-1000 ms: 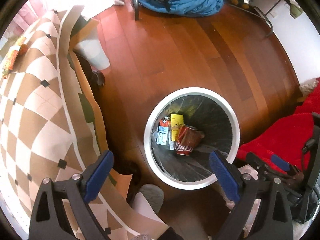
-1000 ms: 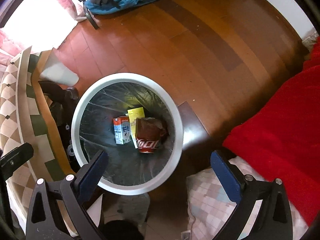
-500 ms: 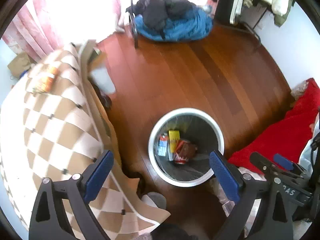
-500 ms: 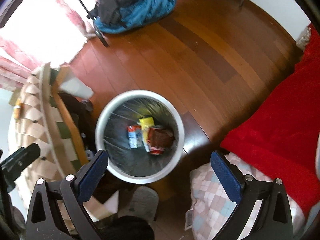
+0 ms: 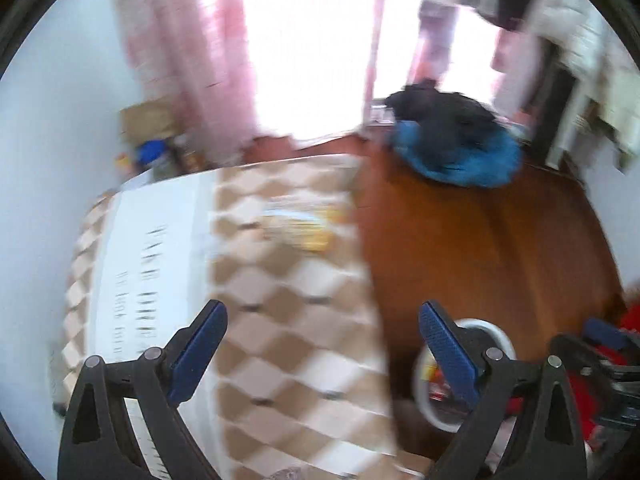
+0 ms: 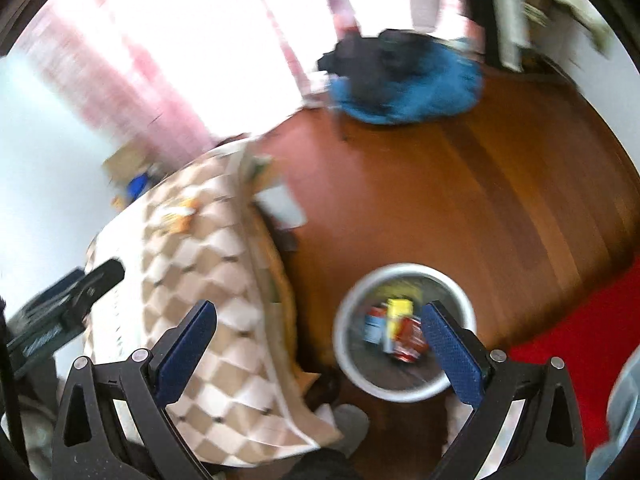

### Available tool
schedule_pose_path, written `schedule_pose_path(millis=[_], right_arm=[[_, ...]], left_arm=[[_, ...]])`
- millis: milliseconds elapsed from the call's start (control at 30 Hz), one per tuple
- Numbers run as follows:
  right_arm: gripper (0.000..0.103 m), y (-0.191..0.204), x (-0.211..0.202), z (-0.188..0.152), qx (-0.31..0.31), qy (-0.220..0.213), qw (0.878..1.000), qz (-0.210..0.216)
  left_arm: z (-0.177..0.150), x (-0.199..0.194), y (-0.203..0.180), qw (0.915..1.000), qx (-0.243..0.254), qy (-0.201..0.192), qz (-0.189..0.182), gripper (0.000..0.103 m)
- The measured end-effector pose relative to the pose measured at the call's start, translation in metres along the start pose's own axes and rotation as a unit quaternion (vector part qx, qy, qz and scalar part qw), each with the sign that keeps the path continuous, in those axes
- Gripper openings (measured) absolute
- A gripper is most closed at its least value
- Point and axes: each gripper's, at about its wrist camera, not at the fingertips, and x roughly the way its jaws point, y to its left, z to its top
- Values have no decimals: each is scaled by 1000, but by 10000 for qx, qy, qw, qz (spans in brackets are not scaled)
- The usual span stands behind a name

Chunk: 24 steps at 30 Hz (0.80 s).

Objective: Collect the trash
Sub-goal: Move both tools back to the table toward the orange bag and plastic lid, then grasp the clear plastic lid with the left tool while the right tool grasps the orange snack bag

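A white-rimmed trash bin stands on the wooden floor, holding a red can, a yellow packet and a small carton. My right gripper is open and empty, high above the bin's left edge. My left gripper is open and empty over the checkered tablecloth. A blurred orange-yellow wrapper lies on the cloth ahead of it; it also shows in the right wrist view. The bin's rim shows behind the left gripper's right finger.
A blue and black heap of clothing lies on the floor by the bright window with pink curtains. A red blanket is at the right. A cardboard box and clutter sit beyond the table.
Both grippers have risen and tilted up, away from the bin. The left one swung left over the table. The bin now looks smaller and lower in both views. Both frames are motion-blurred.
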Motion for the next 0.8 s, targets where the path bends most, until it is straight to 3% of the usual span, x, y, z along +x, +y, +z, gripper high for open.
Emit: schedule_pose_path(millis=[67,233,367,567,667,733,800], right_arm=[[103,47,22,19,-496,153,9986,130],[103,155,105,63,-1681,679,9834,57],[103,229,195,92,-2627,1342,9551,-286],[103,288,286,108,-3762,2164,8971,-831],[103,304,315,112,-4069,2375,8759,-1043],[103,309,327,111,-4146,2498,8690,-1024],[98,308,333,110,-4033,2589,8727,-937]], left_arm=[[1,29,47,9989,-341,159,292,98],[-7,100,122,9903,-870,622,887,98],[-11,146,169,9839,-1163,942,980,98],[-7,169,184,9853,-1116,1031,784,98],[-3,167,180,9877,-1030,1022,586,98],[0,162,175,9897,-959,958,448,98],[6,156,168,9916,-924,882,181,98]])
